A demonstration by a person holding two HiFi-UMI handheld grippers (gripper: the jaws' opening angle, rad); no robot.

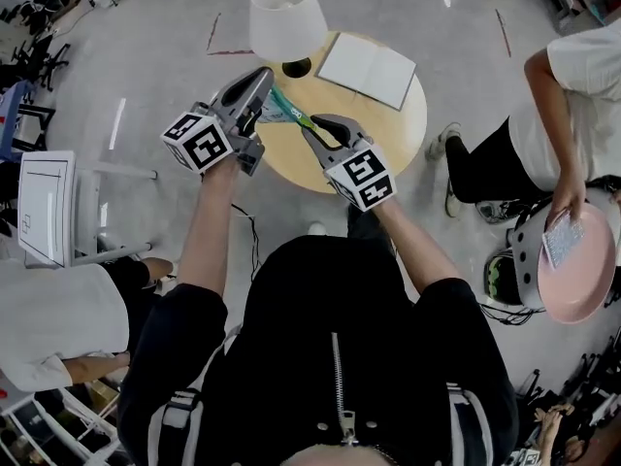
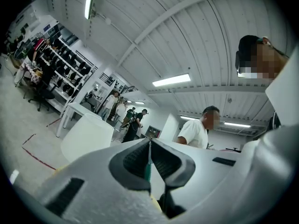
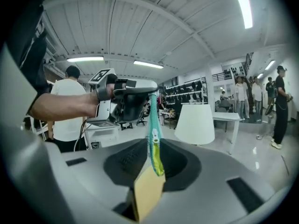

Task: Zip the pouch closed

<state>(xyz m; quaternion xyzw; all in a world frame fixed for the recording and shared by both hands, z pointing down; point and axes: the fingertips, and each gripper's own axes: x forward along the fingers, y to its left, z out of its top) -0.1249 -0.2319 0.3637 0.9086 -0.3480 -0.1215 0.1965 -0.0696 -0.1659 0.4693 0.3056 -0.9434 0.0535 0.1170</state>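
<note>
While the left claw [image 2: 149, 146] clamps the teal pouch [image 3: 153, 118], the right claw [image 3: 154, 148] stands open around its other end.

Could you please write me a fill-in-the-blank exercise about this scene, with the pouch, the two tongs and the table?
1. The left tongs are ____ on one edge of the teal pouch.
2. The right tongs stand ____, with the zipper pull between them.
3. The wooden table below has a ____ top.
4. The lamp on it has a ____ shade.
Missing words: shut; open; round; white.
</note>
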